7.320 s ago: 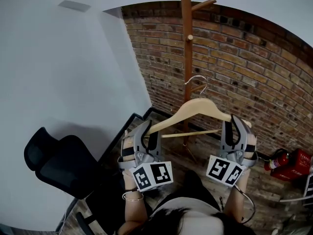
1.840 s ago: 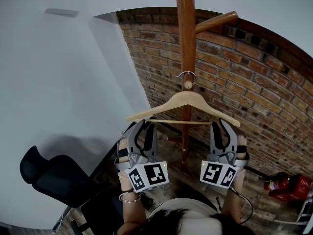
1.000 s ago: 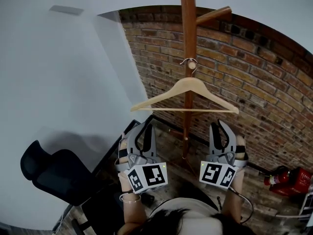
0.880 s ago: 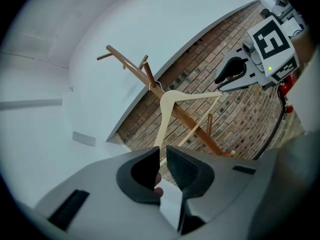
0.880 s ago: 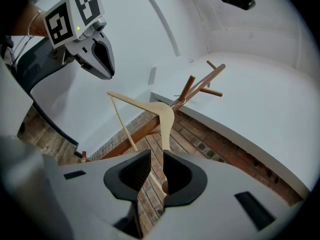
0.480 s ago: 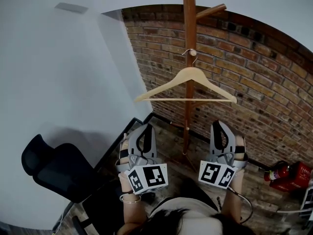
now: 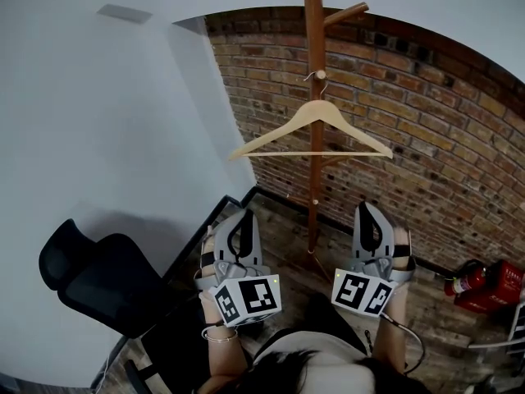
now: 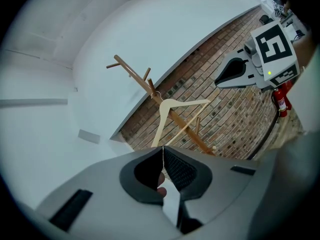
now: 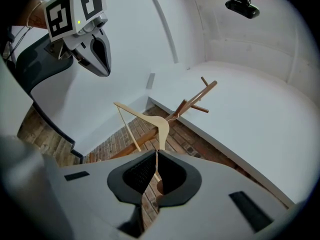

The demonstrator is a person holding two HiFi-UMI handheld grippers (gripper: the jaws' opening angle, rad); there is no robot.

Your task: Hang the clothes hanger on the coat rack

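Wood, pale and smooth, formed the clothes hanger (image 7: 326, 109), which hung by its metal hook (image 7: 312, 76) from a short peg (image 7: 321, 75) on the coat rack (image 7: 312, 23), in front of the brick wall (image 7: 426, 113). Its shoulders sat roughly level and nothing touched it, so the hanging looked done.

The left gripper (image 7: 239, 220) was well below and apart from the hanger; its jaws had just been closing and met at the tips with nothing between them. The right gripper (image 7: 369, 213) was likewise low and clear of it, jaws together and empty.

As a judgement, the hanger would be light and rigid, not fragile, though its finish might slide a little against the pads. Hung on one hook, it would probably swing or pivot at a nudge. The thin hook offered a poor hold. Better places would be the two sloping shoulders, one gripper on each, or the slim crossbar (image 7: 279, 154).
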